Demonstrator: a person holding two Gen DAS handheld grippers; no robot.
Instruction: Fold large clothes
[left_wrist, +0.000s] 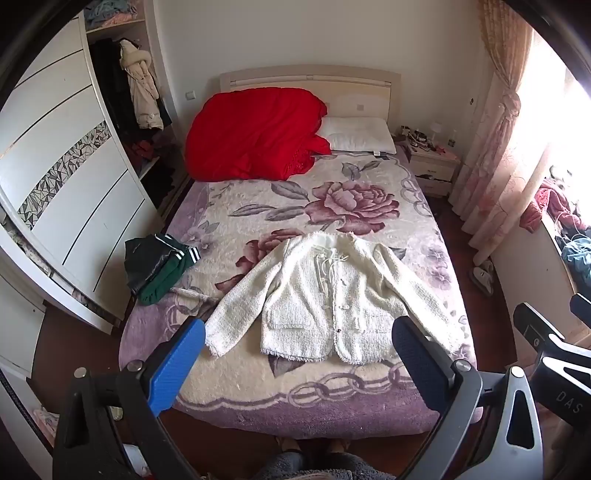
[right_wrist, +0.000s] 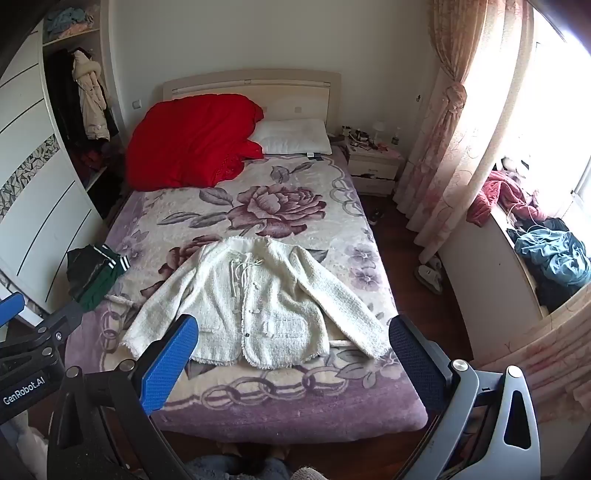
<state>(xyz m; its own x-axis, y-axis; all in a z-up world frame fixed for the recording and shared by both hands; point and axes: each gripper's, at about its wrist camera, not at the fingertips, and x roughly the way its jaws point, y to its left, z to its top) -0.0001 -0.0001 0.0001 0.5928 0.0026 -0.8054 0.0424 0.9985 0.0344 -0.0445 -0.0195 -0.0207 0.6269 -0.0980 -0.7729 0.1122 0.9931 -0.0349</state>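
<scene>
The white jacket (left_wrist: 325, 299) lies face up and spread flat near the foot of the bed (left_wrist: 258, 410), collar toward the headboard, both sleeves angled out and down, its hem just short of the blanket's chain border. The left gripper (left_wrist: 299, 350) and the right gripper (right_wrist: 295, 350) both hang above the foot of the bed with jaws wide and nothing between them, well apart from the cloth. The main risk is a shallow pinch: the fabric looks thick and nubbly, so a pad could catch only the top layer or the fringe, and the front panel would lift away from the back and skew the fold. The blanket under it is plush too, and a low grab might take blanket along with sleeve. The loose lacing at the chest could snag or bunch when a side is turned in. The green garment (left_wrist: 159, 262) sits near the left sleeve, apparently clear of the cuff, though the fisheye bend makes that gap hard to judge, so a wide sweep might drag it.
</scene>
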